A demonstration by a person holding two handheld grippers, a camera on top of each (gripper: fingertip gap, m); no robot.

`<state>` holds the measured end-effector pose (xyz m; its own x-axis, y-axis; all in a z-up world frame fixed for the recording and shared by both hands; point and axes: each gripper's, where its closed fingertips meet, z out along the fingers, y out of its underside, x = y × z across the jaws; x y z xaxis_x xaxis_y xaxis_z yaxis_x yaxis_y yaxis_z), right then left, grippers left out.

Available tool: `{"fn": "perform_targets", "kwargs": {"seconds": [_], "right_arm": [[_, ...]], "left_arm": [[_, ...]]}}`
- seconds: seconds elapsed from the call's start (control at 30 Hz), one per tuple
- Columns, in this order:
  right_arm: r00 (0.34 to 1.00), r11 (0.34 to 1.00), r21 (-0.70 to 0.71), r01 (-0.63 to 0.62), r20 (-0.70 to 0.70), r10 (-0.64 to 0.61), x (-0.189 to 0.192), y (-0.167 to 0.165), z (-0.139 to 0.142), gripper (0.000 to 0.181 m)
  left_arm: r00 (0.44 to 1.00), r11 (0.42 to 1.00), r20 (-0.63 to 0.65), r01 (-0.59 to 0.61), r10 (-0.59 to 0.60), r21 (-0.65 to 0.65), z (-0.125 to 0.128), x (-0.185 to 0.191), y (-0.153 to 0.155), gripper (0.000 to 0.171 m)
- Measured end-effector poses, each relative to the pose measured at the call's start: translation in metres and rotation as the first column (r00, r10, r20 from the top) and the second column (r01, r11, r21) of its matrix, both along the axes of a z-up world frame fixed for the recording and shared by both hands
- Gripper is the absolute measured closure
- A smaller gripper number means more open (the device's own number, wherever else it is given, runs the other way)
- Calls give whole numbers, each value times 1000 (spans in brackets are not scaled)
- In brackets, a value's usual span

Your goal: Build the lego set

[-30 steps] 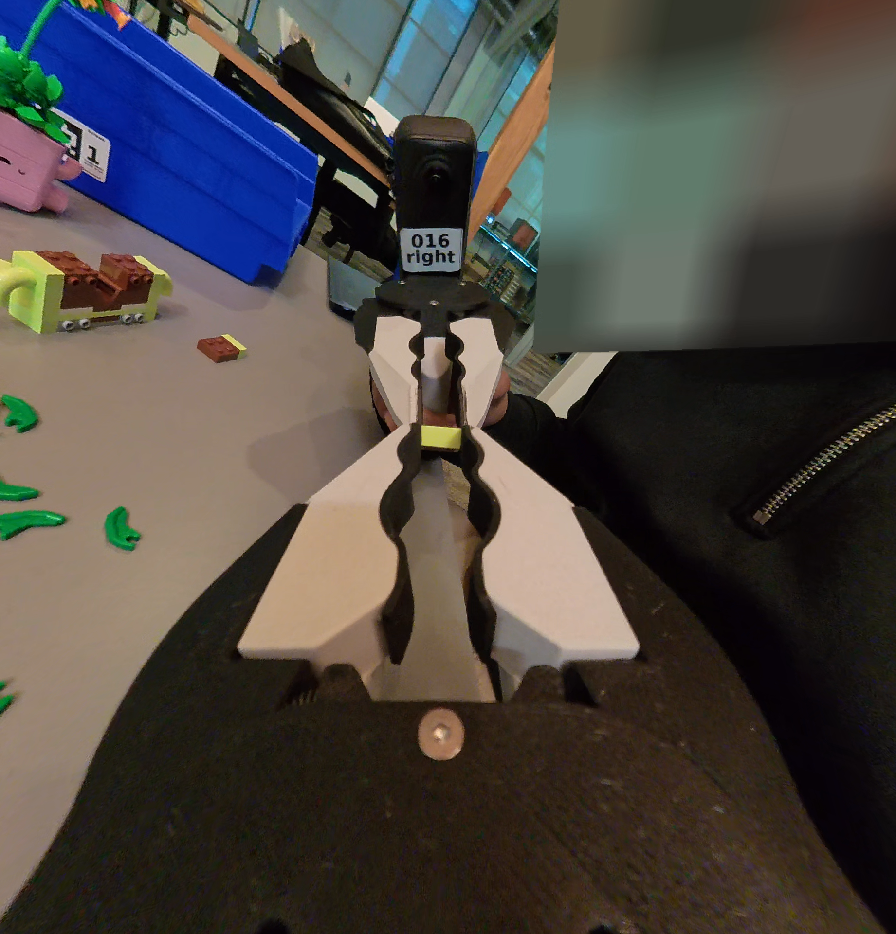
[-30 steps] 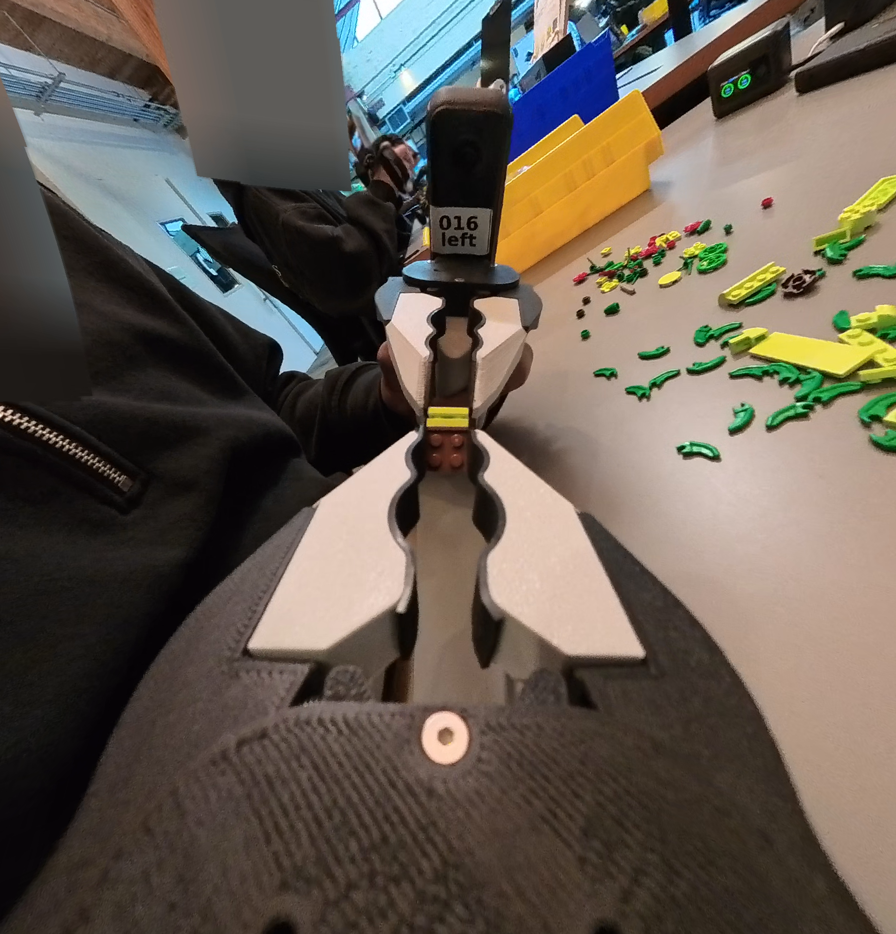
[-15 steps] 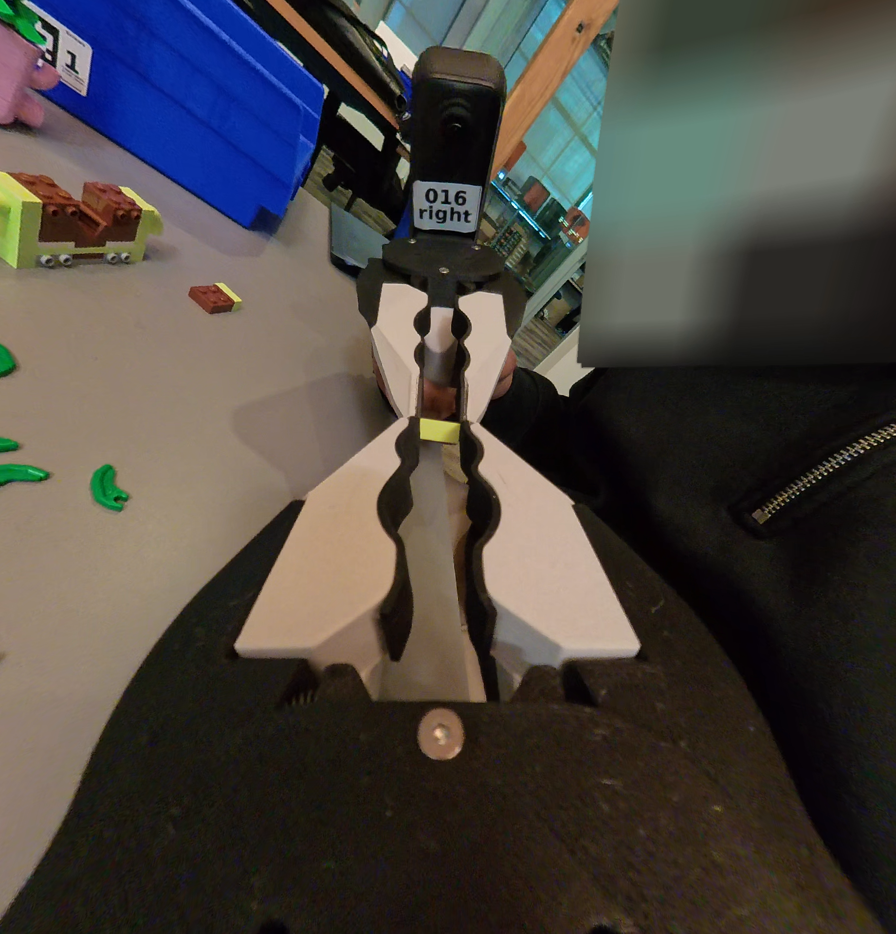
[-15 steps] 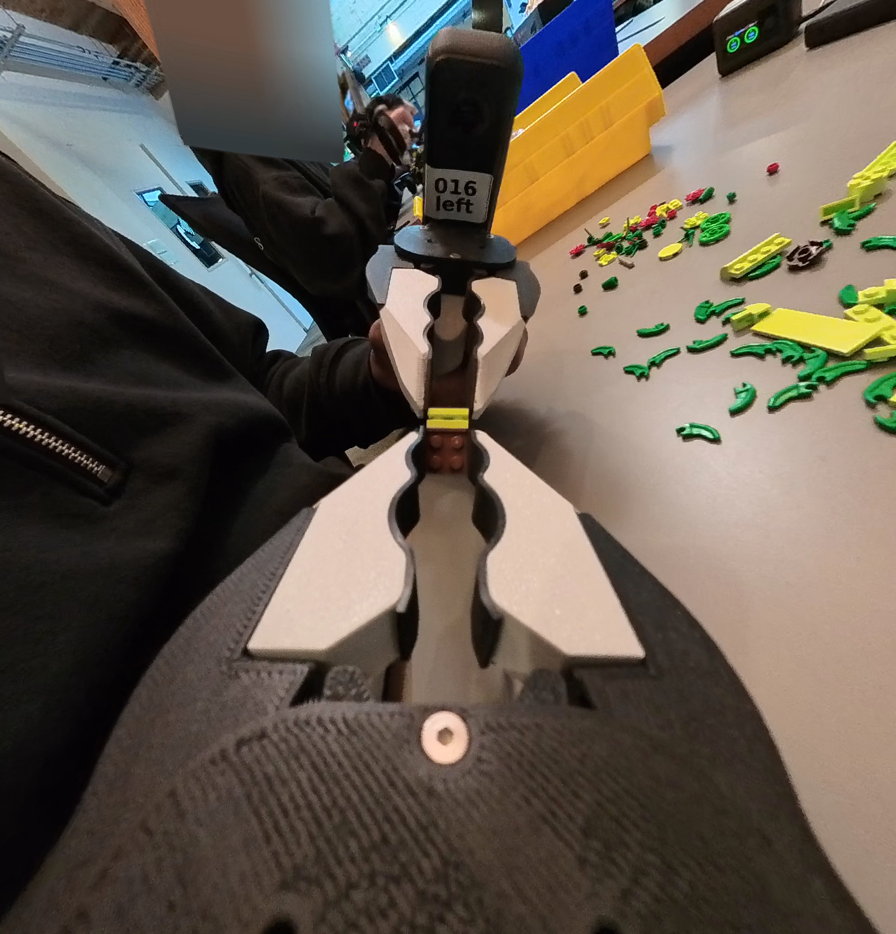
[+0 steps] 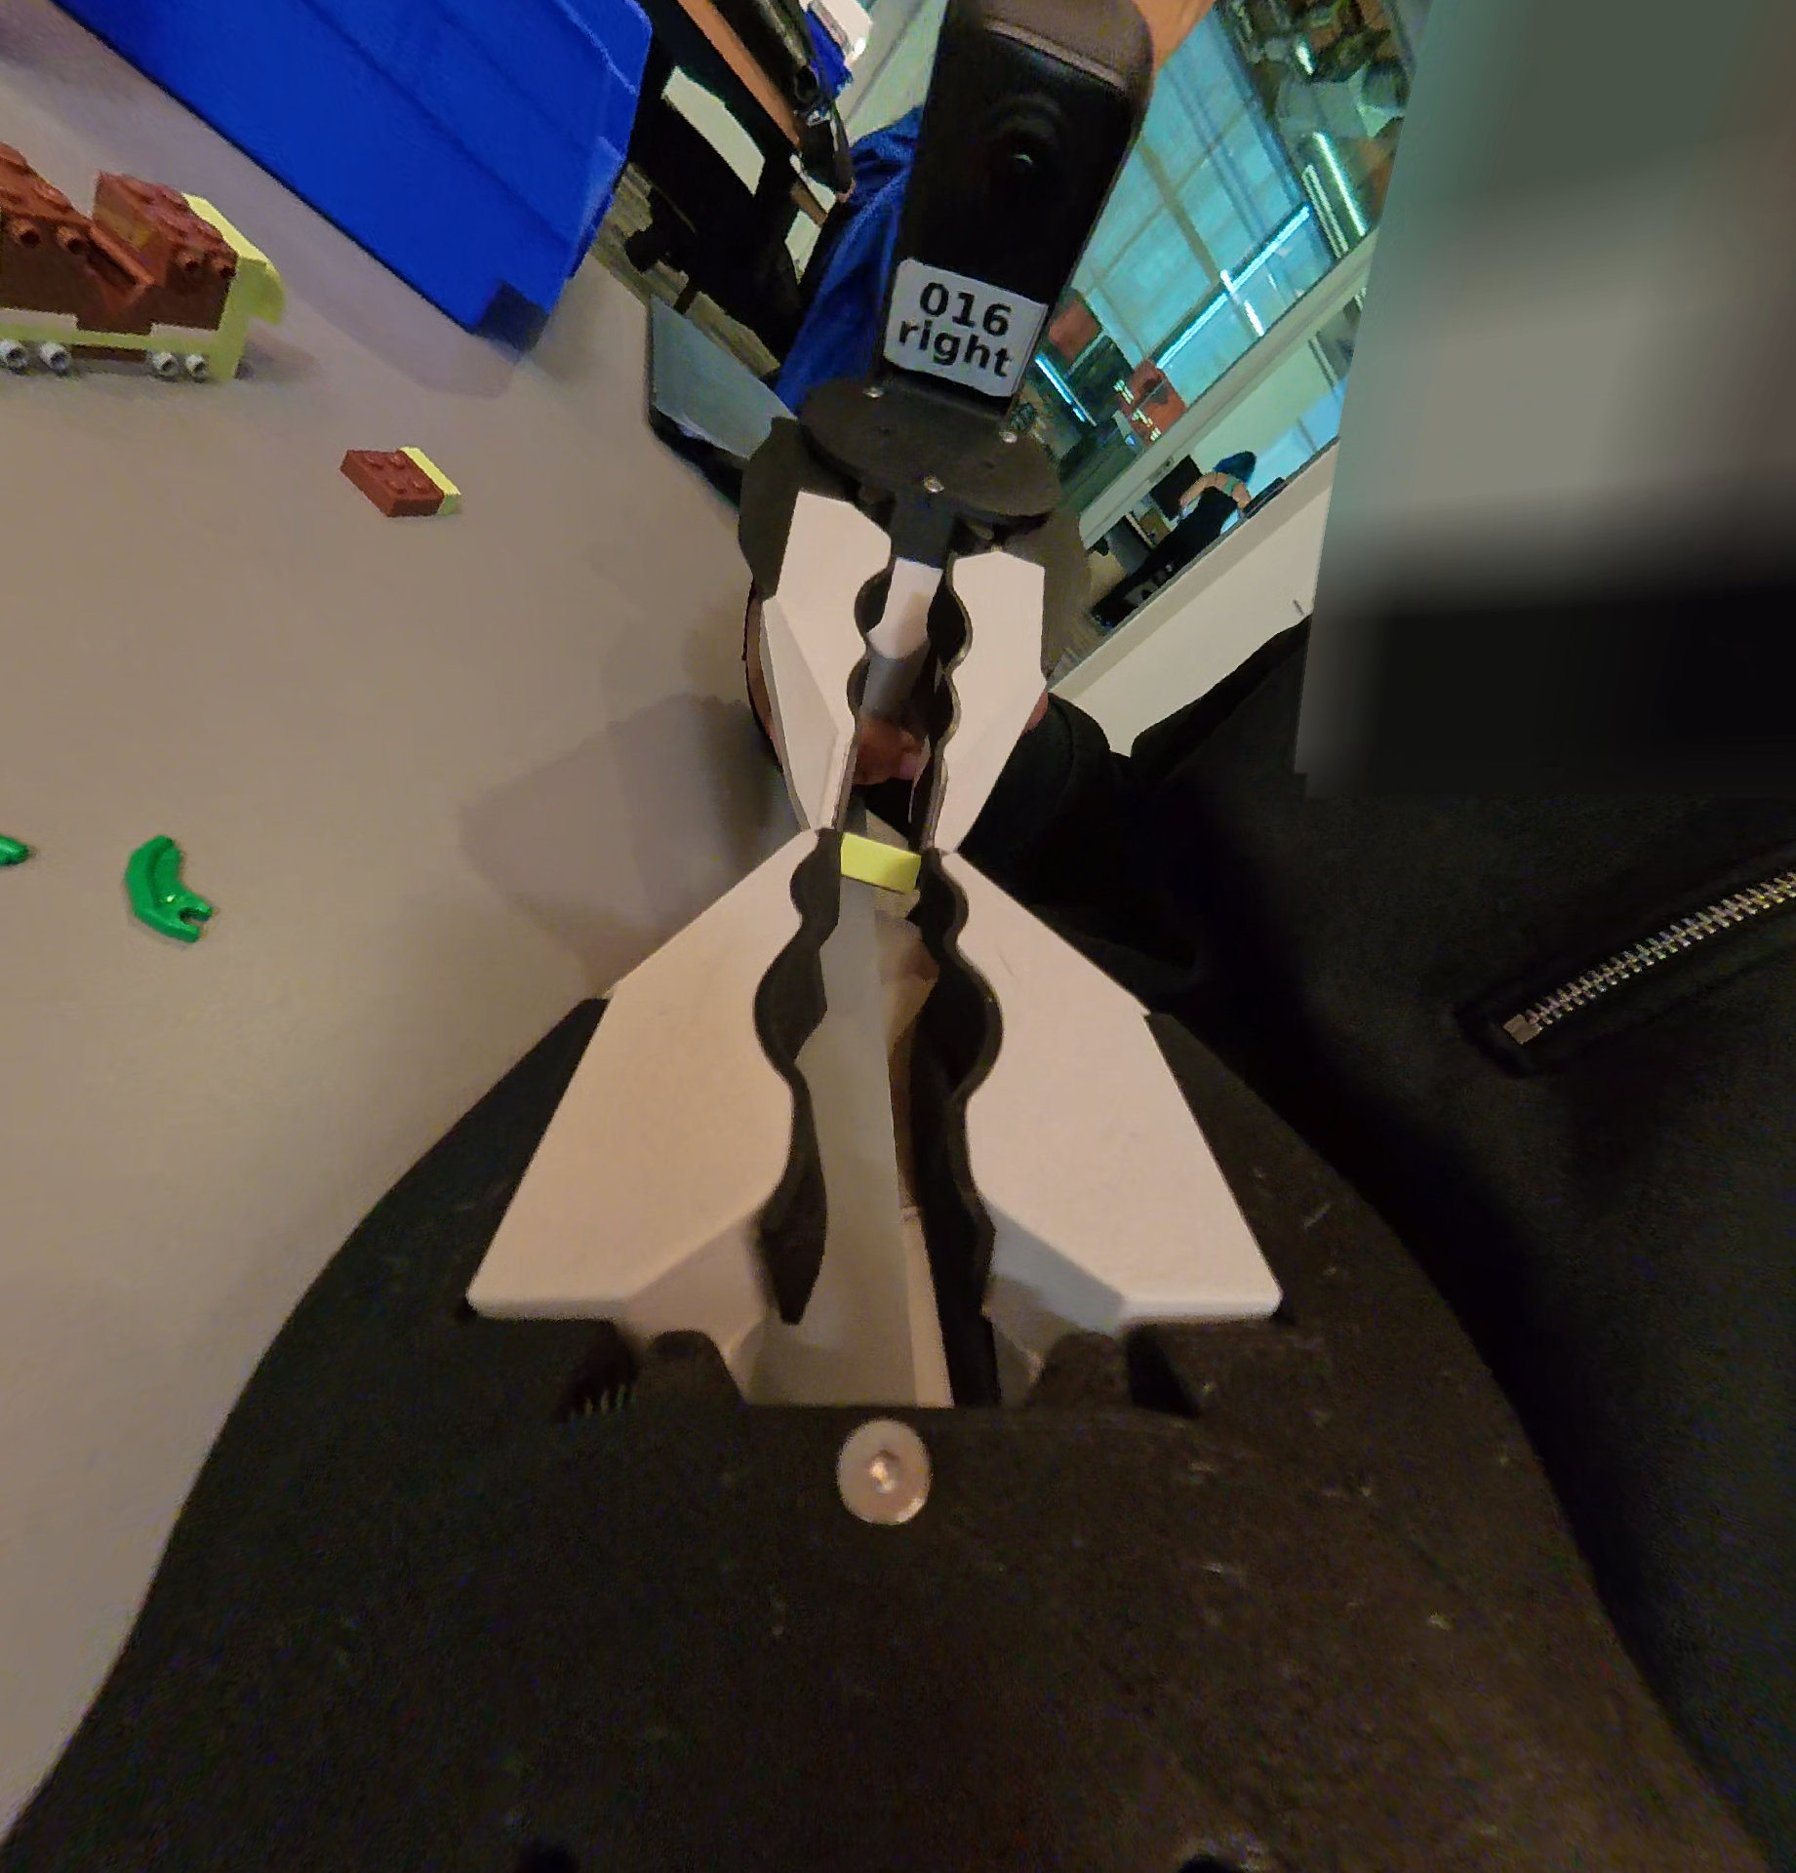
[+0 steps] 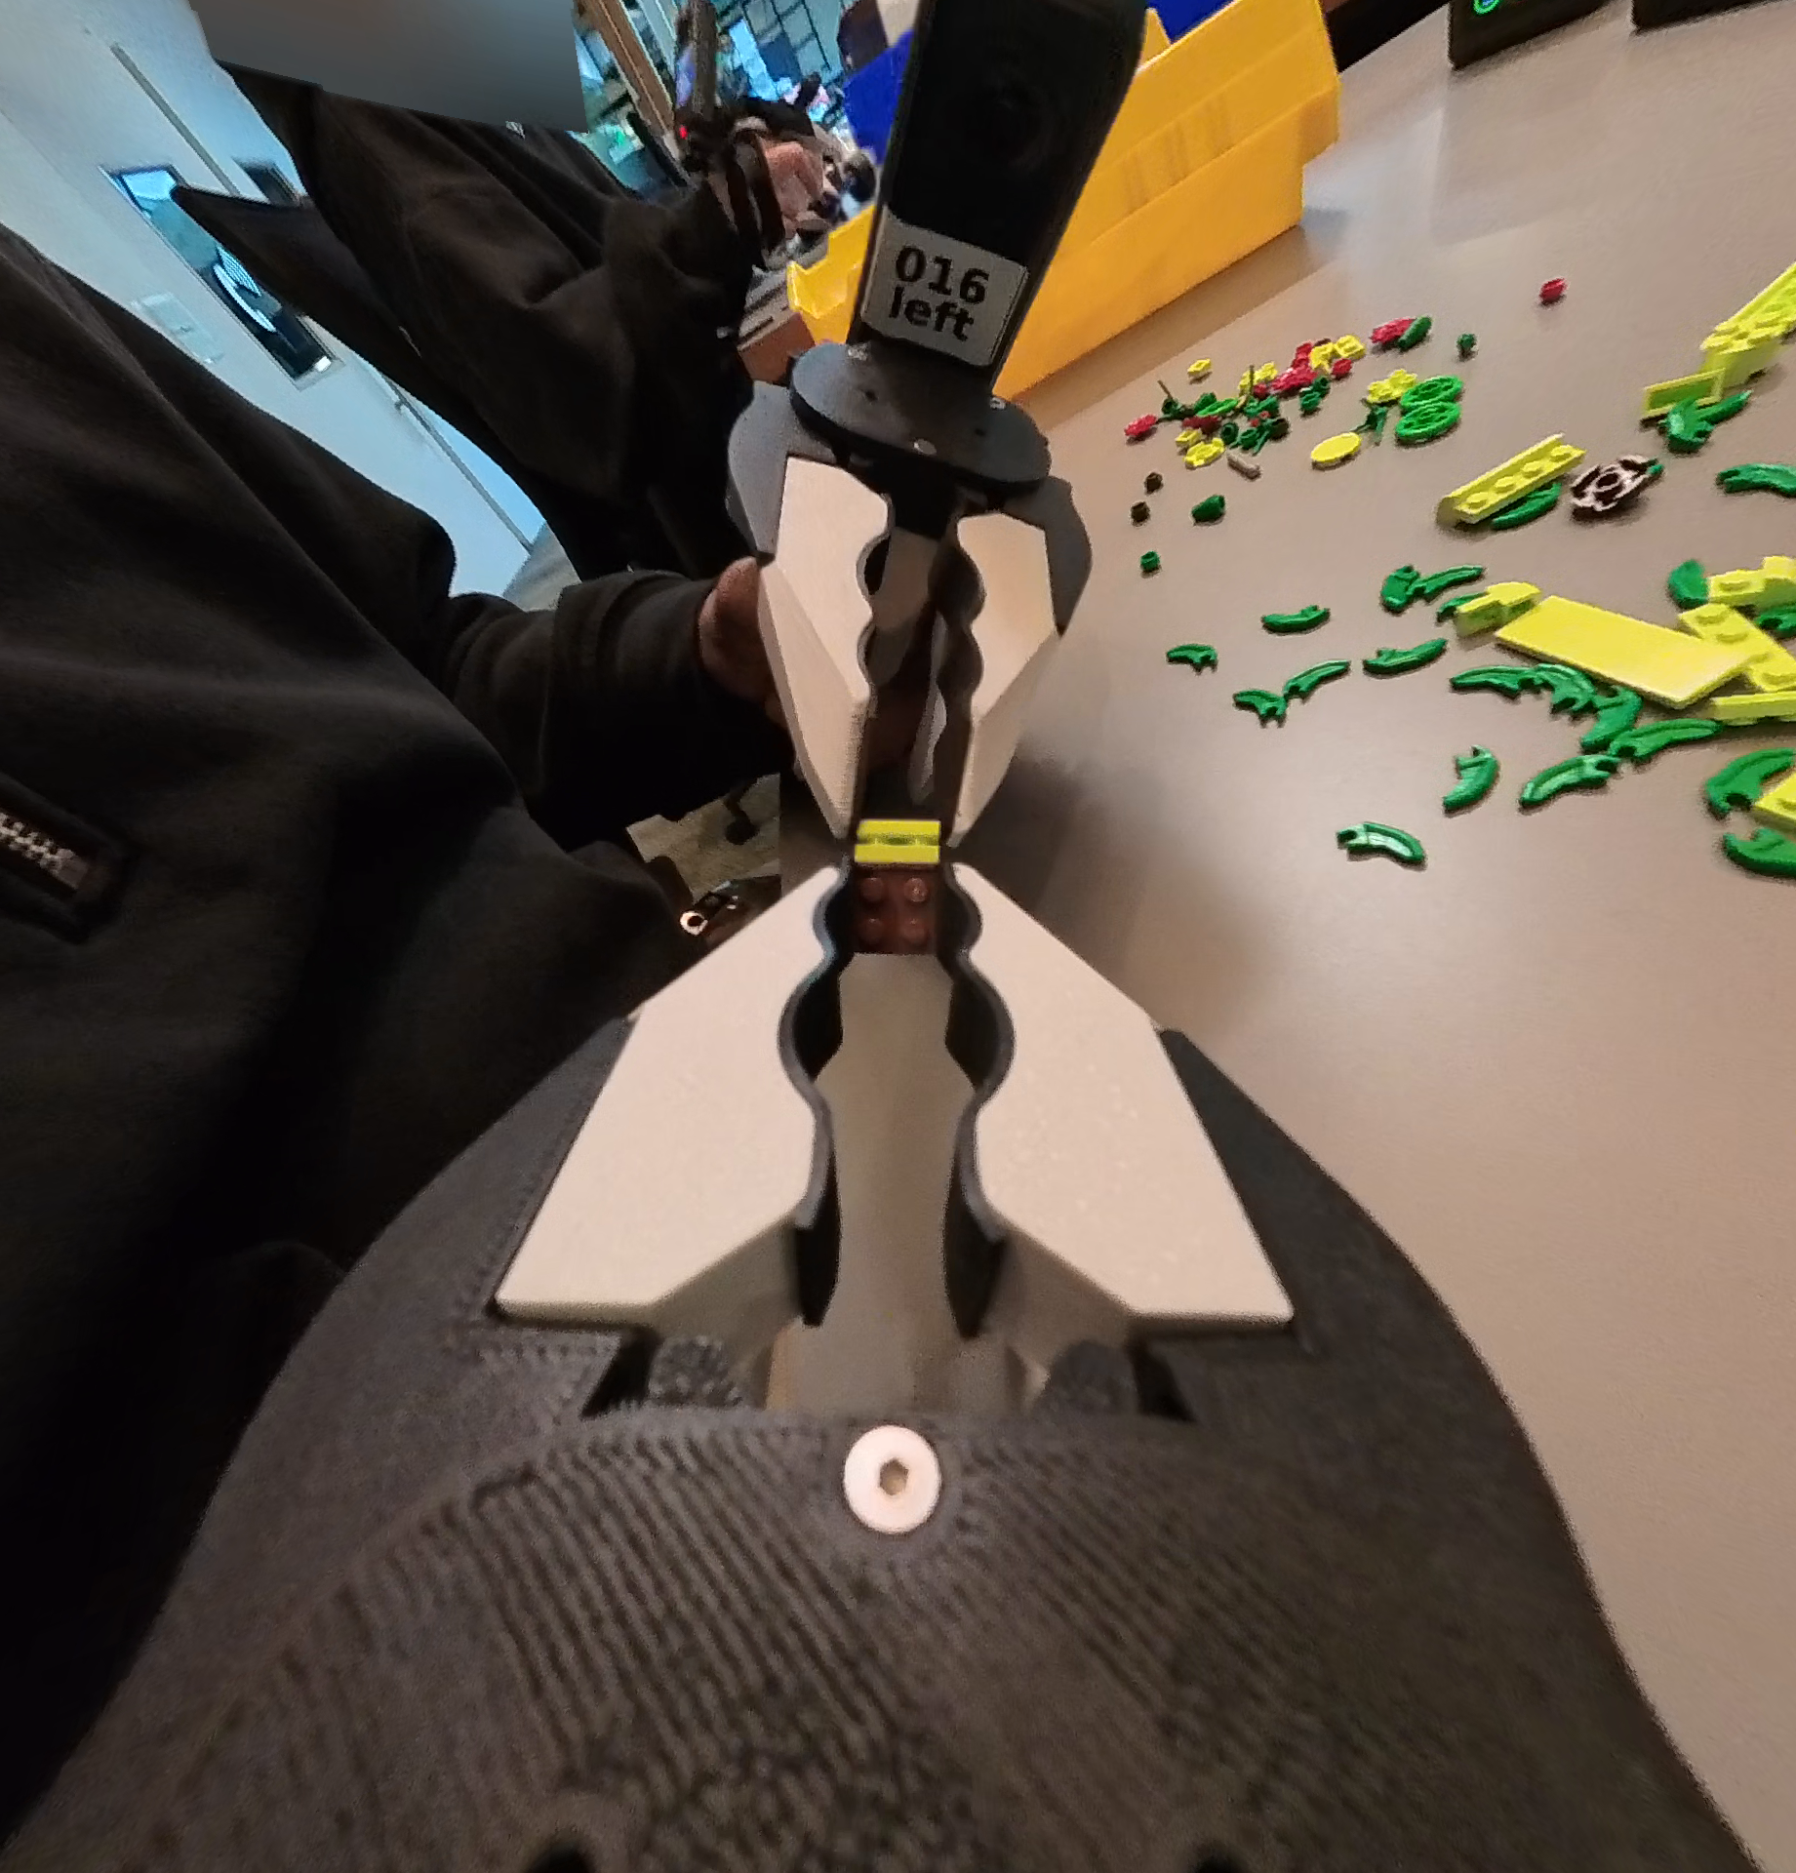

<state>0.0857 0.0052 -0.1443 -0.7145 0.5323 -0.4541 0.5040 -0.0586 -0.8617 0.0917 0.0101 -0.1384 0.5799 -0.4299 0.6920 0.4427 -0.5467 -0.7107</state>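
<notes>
A: Where is the small lime-yellow lego plate (image 5: pixel 879 863) held?

B: Between the closed jaws of the left gripper (image 5: pixel 881 870), tip to tip with the right gripper (image 6: pixel 895 892).

A: And the right's jaws?

B: Clamped on a small brown studded lego brick (image 6: pixel 894 913), seemingly touching that plate, beside the grey desk (image 6: pixel 1380 1064).

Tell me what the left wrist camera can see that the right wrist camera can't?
Only the left wrist view shows the blue bin, the half-built brown and lime model and a loose brown-and-lime piece. Only the right wrist view shows the yellow bins, the pile of green and lime pieces and the brown brick in the right gripper. Both show the grippers tip to tip and the lime piece between them.
</notes>
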Motion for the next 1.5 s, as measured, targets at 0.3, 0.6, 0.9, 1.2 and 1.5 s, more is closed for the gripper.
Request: {"fn": "perform_targets", "kwargs": {"seconds": [0.3,0.6,0.9,1.2,1.5], "right_arm": [[1000,995,99,11,-27,-8,-1,-3,-8,169],[997,995,57,78,-32,-76,-9,6,-3,169],[984,855,-498,141,169,-64,-18,24,30,168],[979,728,-674,121,203,25,-18,17,43,169],[971,657,-748,96,216,104,-15,7,47,168]], "left_arm": [[1000,999,23,19,-19,-34,-7,0,-1,157],[995,996,-73,-64,69,67,2,-6,6,129],[742,922,-552,-257,381,291,7,-31,16,133],[578,891,-690,-165,435,423,16,-8,21,117],[467,822,-690,-171,553,543,34,-8,19,144]]}}
